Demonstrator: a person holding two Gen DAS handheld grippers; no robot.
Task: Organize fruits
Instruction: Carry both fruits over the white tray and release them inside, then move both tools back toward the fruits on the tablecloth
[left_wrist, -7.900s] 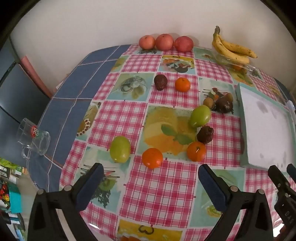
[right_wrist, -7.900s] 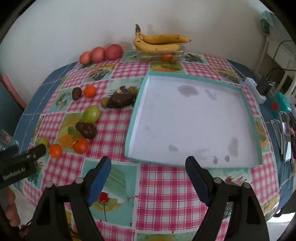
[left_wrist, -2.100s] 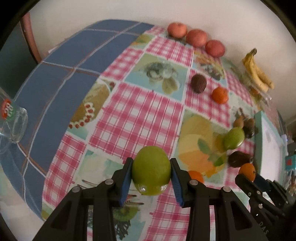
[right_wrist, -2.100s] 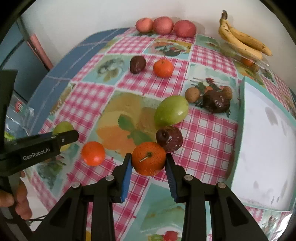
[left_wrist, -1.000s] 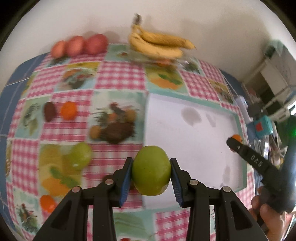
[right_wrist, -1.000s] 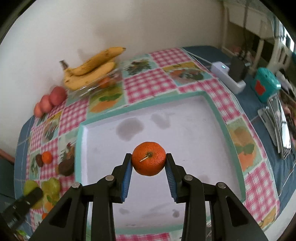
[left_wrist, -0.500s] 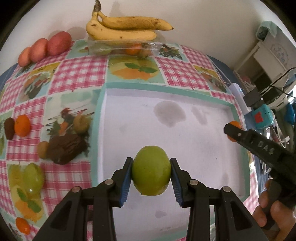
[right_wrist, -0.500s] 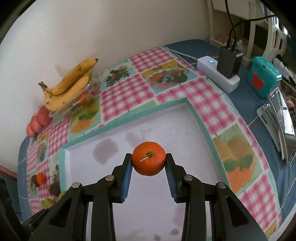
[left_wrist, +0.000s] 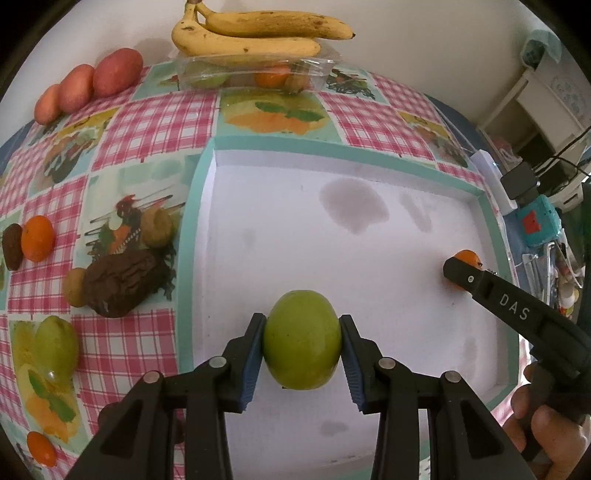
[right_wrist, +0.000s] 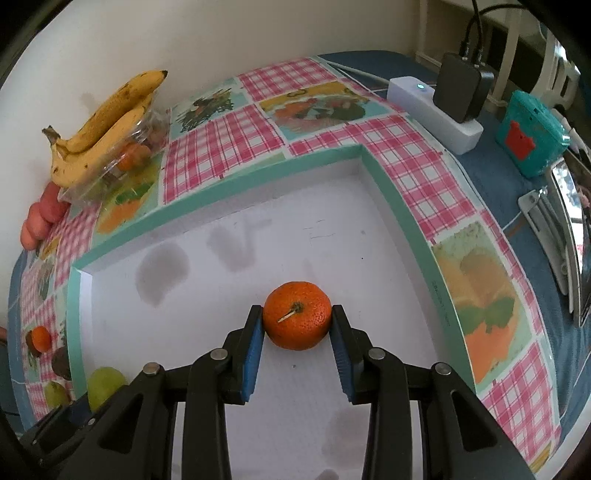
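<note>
Green fruit (left_wrist: 302, 350) is clamped in the left gripper (left_wrist: 302, 352) at lower centre, over the white tray (left_wrist: 192, 229). An orange (right_wrist: 297, 319) is pinched by the right gripper (right_wrist: 297, 328) above the tray floor. Bananas (left_wrist: 255, 35) lie at the top edge.

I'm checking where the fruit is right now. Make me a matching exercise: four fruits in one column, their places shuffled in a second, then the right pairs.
Things:
1. green fruit
2. orange
3. bananas
4. red fruits

Places:
A. on a clear plastic box
B. in a row by the wall
C. between the left gripper fingers, over the tray
D. between the right gripper fingers, over the tray

Pairs: 1-C, 2-D, 3-A, 4-B
</note>
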